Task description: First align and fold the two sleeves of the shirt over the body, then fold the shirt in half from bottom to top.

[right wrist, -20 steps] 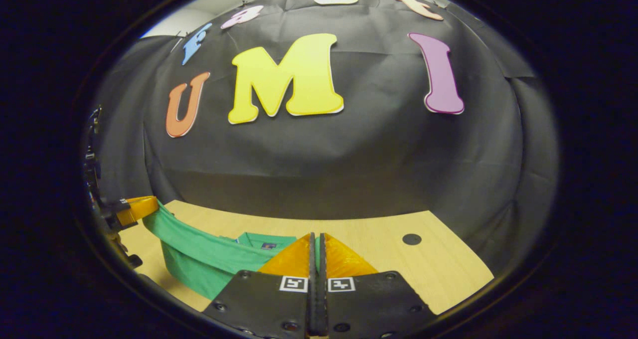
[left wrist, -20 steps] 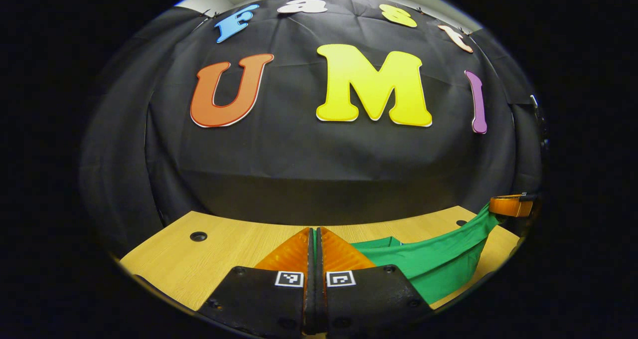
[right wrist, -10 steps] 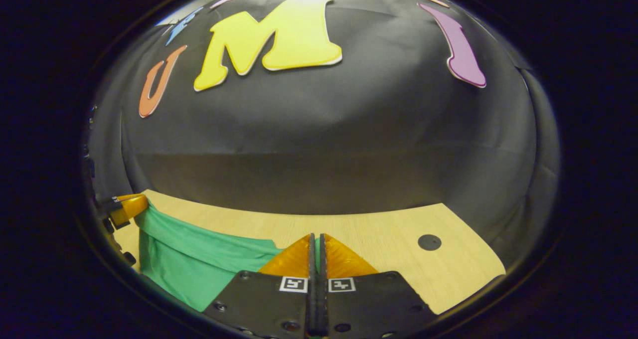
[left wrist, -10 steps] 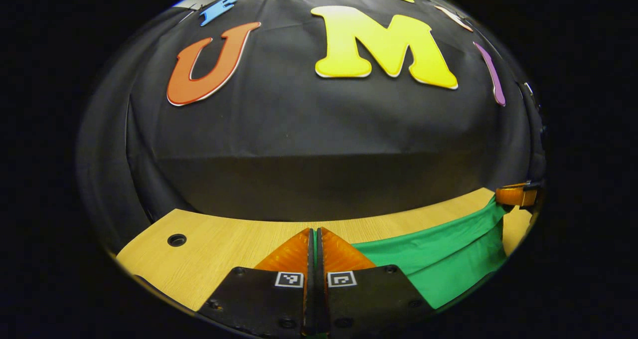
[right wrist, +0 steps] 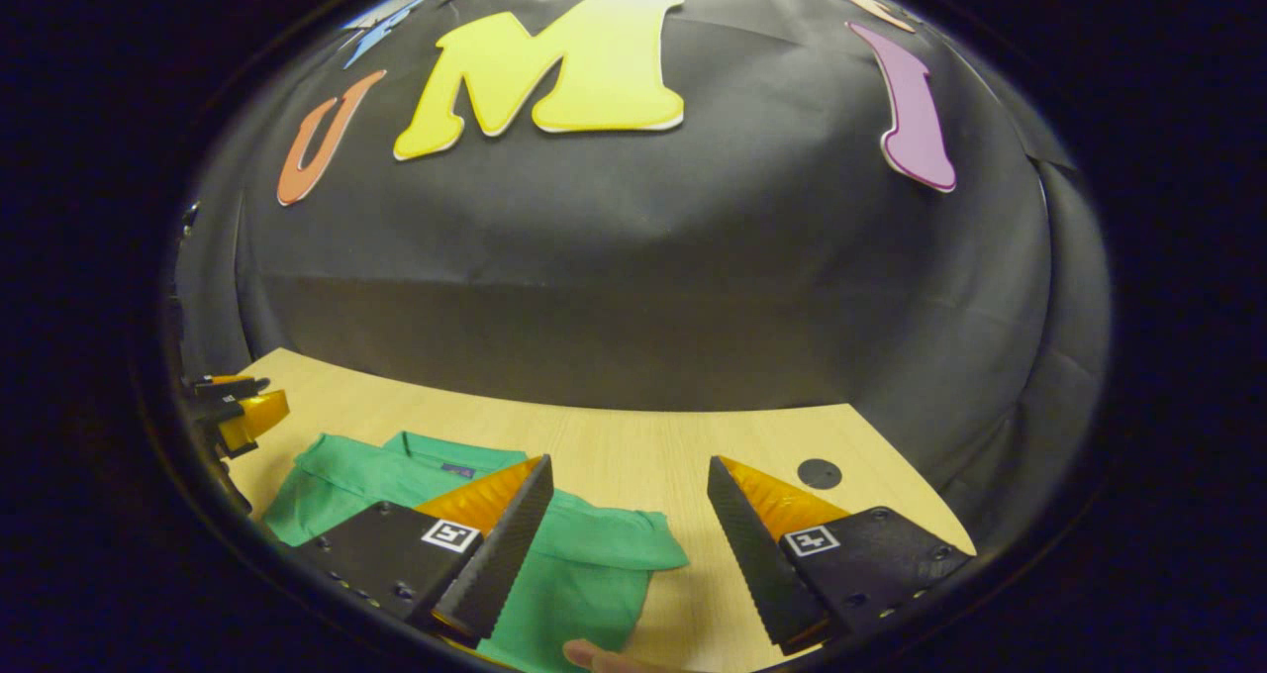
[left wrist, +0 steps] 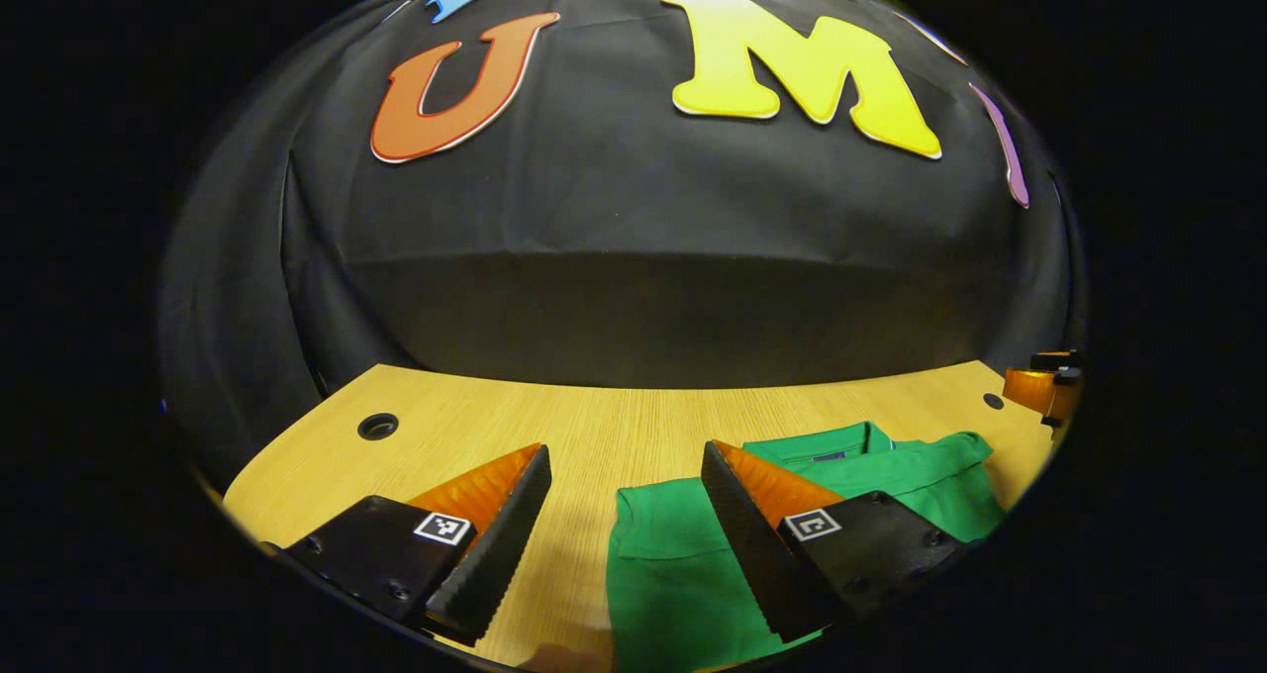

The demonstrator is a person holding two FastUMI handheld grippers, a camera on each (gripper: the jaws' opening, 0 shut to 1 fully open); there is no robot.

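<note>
The green shirt [left wrist: 673, 564] lies flat and folded on the wooden table [left wrist: 594, 426], its collar [left wrist: 851, 445] toward the far wall. My left gripper [left wrist: 622, 450] is open just above the shirt's left edge, one finger over the cloth and the other over bare wood. In the right gripper view the shirt [right wrist: 594, 564] shows with its collar [right wrist: 436, 450] at the left. My right gripper [right wrist: 630, 460] is open over the shirt's right edge and holds nothing. Each gripper appears at the rim of the other's view, the right gripper [left wrist: 1034, 388] and the left gripper [right wrist: 243, 411].
The table [right wrist: 633, 435] has round holes, one at the far left [left wrist: 378, 426], one at the far right [left wrist: 993, 400], and one beside my right gripper [right wrist: 820, 473]. The black cloth wall stands just behind the table. A person's fingertip [right wrist: 594, 656] shows at the near edge.
Both grippers were shut on the shirt's lifted edge and carried it forward. Now both have opened, and the shirt lies folded flat with the collar showing.
</note>
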